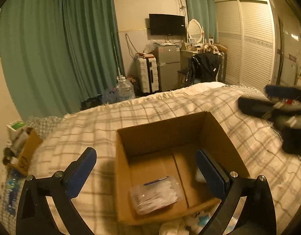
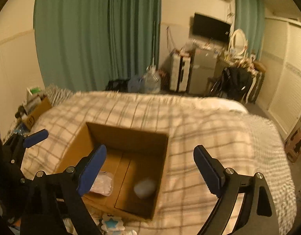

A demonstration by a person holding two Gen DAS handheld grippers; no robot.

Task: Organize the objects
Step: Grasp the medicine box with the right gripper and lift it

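Both grippers hang wide open and empty over the cardboard box (image 1: 170, 137) on the bed, the left gripper (image 1: 148, 172) directly above the plastic packet (image 1: 156, 195) inside.

No legible text; perhaps blurred markings on the small side box (image 1: 26, 157).

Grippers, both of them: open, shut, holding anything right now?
Left gripper: open, holding nothing, over the brown cardboard box.
Right gripper: open, holding nothing, fingers spread above the same box.
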